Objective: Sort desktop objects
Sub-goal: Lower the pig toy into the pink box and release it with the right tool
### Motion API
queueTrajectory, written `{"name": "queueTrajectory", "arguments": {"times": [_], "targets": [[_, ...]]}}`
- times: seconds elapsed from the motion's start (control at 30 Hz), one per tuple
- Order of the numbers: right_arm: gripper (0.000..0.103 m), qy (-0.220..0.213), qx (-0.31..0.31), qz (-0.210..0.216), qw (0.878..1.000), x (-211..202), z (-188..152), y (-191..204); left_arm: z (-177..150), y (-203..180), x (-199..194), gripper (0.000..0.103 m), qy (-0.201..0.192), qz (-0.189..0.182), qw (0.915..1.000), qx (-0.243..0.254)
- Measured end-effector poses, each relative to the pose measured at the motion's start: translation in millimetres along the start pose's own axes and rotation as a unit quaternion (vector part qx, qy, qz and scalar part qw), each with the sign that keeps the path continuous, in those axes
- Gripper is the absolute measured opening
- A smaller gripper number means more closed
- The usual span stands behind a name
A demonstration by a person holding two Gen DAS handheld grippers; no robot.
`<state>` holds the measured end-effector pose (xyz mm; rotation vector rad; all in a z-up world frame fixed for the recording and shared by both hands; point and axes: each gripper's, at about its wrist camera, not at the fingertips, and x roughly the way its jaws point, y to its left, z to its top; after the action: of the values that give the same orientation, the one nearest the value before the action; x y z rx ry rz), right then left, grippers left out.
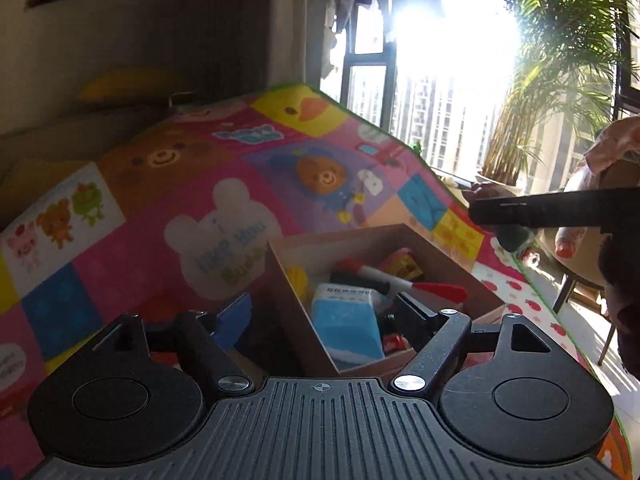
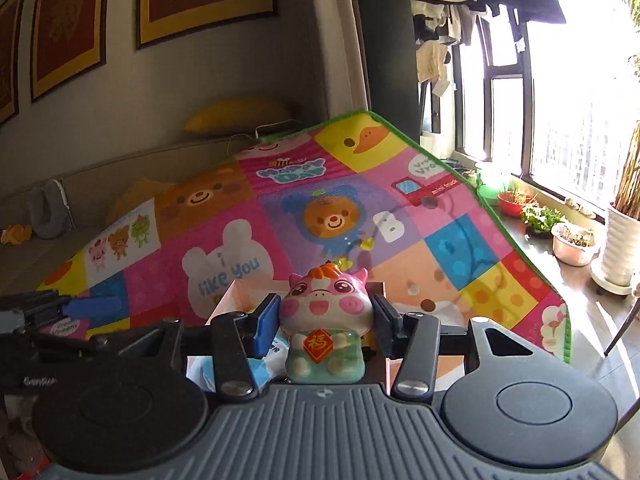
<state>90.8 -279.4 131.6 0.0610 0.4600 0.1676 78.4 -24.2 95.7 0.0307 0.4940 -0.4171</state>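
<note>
Your sorting looks well along. The cardboard box in the lower middle of the left wrist view already holds a blue-and-white tissue pack, a red-capped marker, a yellow piece and a few small things you cannot name from here. Your left gripper hovers over that box with its fingers spread wide and nothing between them.

Your right gripper is clamped on the pig figurine, pads pressing both sides of its head at lower centre of the right wrist view, with the box just behind and below it. In the left view that gripper sits at the right edge, apart from the box.

What seems left: lowering the figurine into the box and releasing it. The cartoon play mat shows no other loose objects in either view.
</note>
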Motion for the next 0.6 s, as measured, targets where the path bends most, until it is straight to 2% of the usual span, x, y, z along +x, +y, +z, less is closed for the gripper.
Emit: {"name": "queueTrajectory", "arguments": {"times": [0.03, 0.1, 0.23, 0.3, 0.4, 0.53, 0.6], "targets": [[0.049, 0.008, -0.001, 0.007, 1.000, 11, 0, 3, -9, 4, -4, 0.091, 0.007, -0.002, 1.0000, -0.005], [0.060, 0.018, 0.000, 0.012, 1.000, 28, 0, 8, -28, 13, -13, 0.095, 0.019, -0.001, 0.9997, -0.016], [0.063, 0.032, 0.001, 0.006, 0.999, 29, -9, 11, -56, 23, -18, 0.096, 0.053, -0.003, 0.9977, -0.043], [0.079, 0.032, -0.008, 0.005, 0.999, 19, -16, 13, -68, 22, -15, 0.097, 0.076, -0.007, 0.9961, -0.046], [0.092, 0.054, -0.023, 0.029, 0.998, 5, -35, 23, -82, 16, -13, 0.097, 0.093, -0.007, 0.9950, -0.035], [0.096, 0.116, -0.061, 0.067, 0.989, 6, -69, 54, -88, 13, -16, 0.099, 0.105, -0.009, 0.9939, -0.034], [0.096, 0.141, -0.073, 0.070, 0.985, 15, -82, 69, -91, 11, -22, 0.100, 0.108, -0.008, 0.9937, -0.030]]}}
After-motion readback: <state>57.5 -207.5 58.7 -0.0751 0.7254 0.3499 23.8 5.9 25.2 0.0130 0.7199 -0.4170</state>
